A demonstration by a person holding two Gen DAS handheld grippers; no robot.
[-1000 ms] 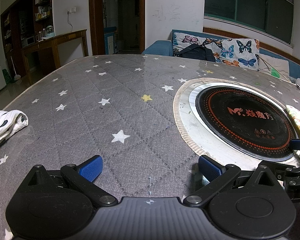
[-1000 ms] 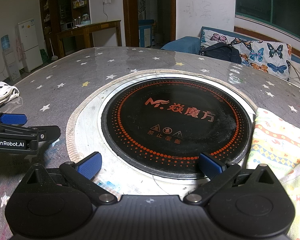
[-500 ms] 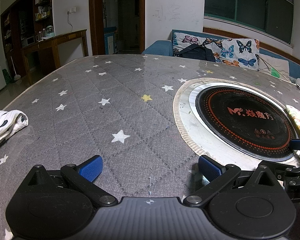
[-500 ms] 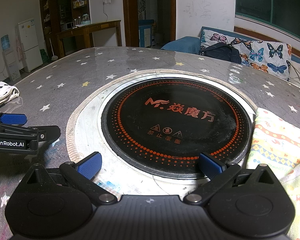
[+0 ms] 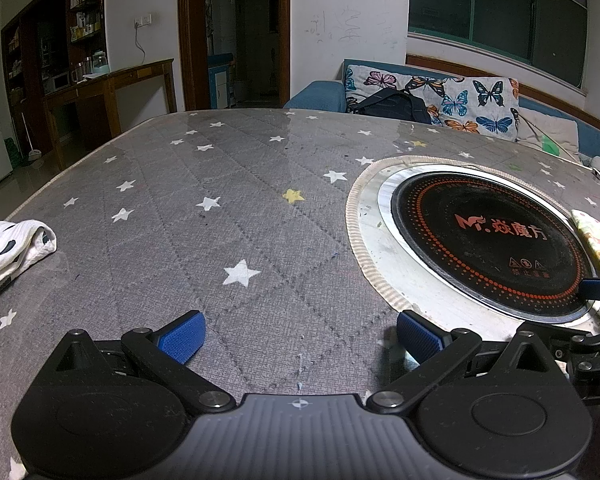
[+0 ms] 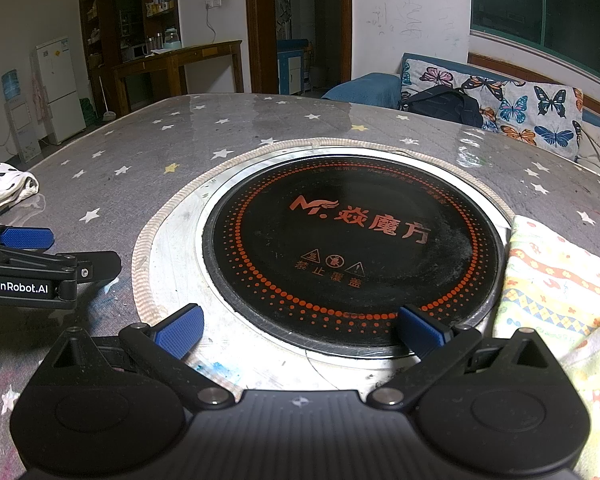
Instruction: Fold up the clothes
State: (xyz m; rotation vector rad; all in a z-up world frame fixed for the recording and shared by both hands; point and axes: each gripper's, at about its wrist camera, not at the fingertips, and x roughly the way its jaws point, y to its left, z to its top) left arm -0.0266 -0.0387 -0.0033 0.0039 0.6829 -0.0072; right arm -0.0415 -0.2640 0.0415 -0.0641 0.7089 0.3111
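A wide desk (image 5: 228, 248) under a grey star-printed cover carries a round black induction hob (image 6: 352, 248) set into its middle. Two garments lie on it, one at each side. A colourful patterned cloth (image 6: 556, 280) sits just right of the hob, close beside the right tool (image 6: 300, 330), its long edge running away from the camera. A white black-spotted garment (image 5: 8, 248) lies bunched at the desk's far left edge, well apart from the left tool (image 5: 298, 336) but nearer to it than to the right one. Both tools hover low over the desk side by side, their blue-padded jaws spread wide, holding and touching nothing.
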